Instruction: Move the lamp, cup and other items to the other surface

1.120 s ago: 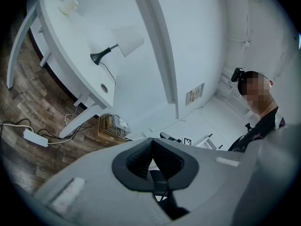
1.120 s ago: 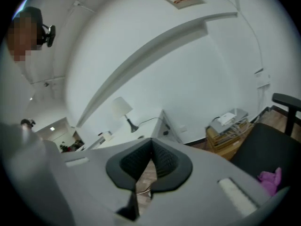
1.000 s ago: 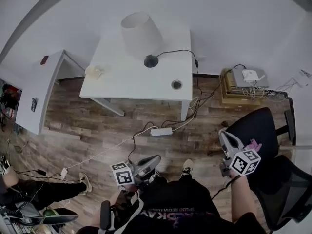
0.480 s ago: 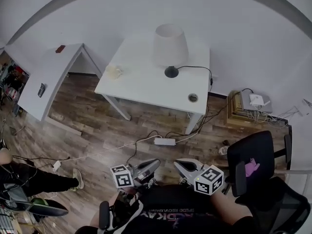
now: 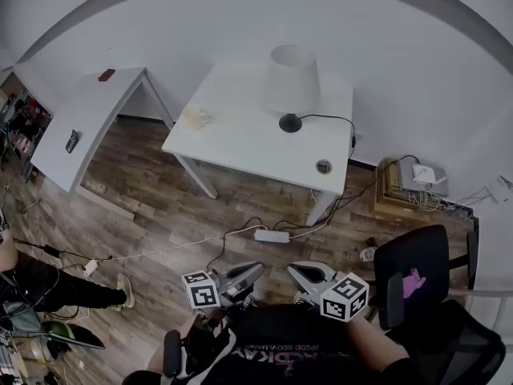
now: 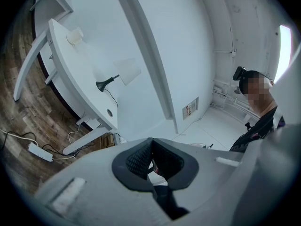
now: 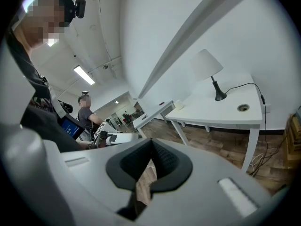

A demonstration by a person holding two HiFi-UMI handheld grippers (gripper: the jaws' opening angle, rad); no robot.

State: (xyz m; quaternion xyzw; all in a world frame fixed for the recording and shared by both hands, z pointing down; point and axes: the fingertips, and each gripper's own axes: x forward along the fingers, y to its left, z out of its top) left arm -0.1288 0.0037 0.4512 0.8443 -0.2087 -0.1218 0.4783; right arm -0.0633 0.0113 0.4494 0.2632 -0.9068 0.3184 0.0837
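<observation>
- Head view: the lamp (image 5: 292, 79) stands toward the back of the white tabletop (image 5: 240, 147). Its cord (image 5: 330, 119) runs off the right edge and down toward a power strip (image 5: 272, 236) on the floor, which is probably why it stands on that side.
- The cup (image 5: 195, 118), a small pale thing, rests near the left edge. A second tabletop (image 5: 88, 123), presumably the destination, stands just to the left and carries two small dark items.
- The left gripper (image 5: 255, 268) and right gripper (image 5: 295, 269) hang low by the person's body, well apart from both tabletops. I judge that nothing has been carried over yet.
- Left gripper view: the fingers (image 6: 138, 157) are pressed together with nothing between them. The lamp and cup sit far off on the tabletop, and the whole scene looks tilted, so the gripper seems to be held rolled to one side.
- Right gripper view: its fingers (image 7: 164, 161) are also pressed together and empty, with floorboards showing just beyond them. The lamp stands on the tabletop well ahead. The cup is near that tabletop's far corner, with the second tabletop beyond it.
- Closed fingers suit walking up to the tabletop. They would have to spread before they could take the lamp's thin stem.
</observation>
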